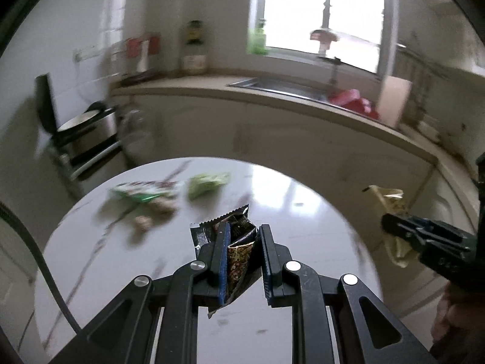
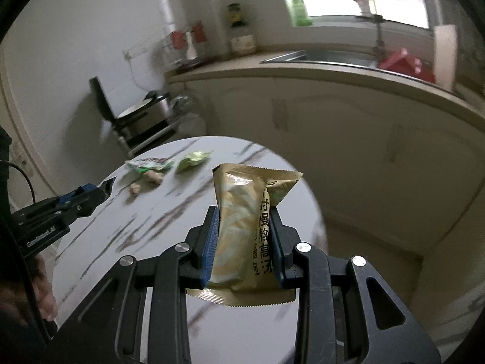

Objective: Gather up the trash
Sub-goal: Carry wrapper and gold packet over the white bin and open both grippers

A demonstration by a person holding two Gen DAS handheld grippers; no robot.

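We find two pieces of trash off the table, each pinched in a gripper. The black wrapper (image 1: 239, 242), crumpled, with a serrated top edge, sits between the blue pads of the left gripper (image 1: 242, 233), whose jaws are pressed narrowly on it; its lower end hangs out beneath the fingers. The gold packet (image 2: 242, 227), printed with dark characters, stands nearly upright in the right gripper (image 2: 244, 221), jaws clamped on its middle, its serrated bottom seam showing below the pads. From the left wrist view, the right gripper appears at the right edge with the same gold packet (image 1: 391, 203) projecting from it. Both grippers hang above the round white marbled table (image 2: 188, 212). On its far side lie a green and white bag (image 2: 150, 163), a light green wrapper (image 2: 194, 160) just beside it, and two peanuts (image 2: 145, 182) near the bag. Beyond the table we note a beige counter (image 2: 303, 72) with a steel sink (image 2: 318, 56), a green bottle (image 2: 298, 9) on the windowsill and a cooker (image 2: 142, 115) on a low rack; these are blurred.
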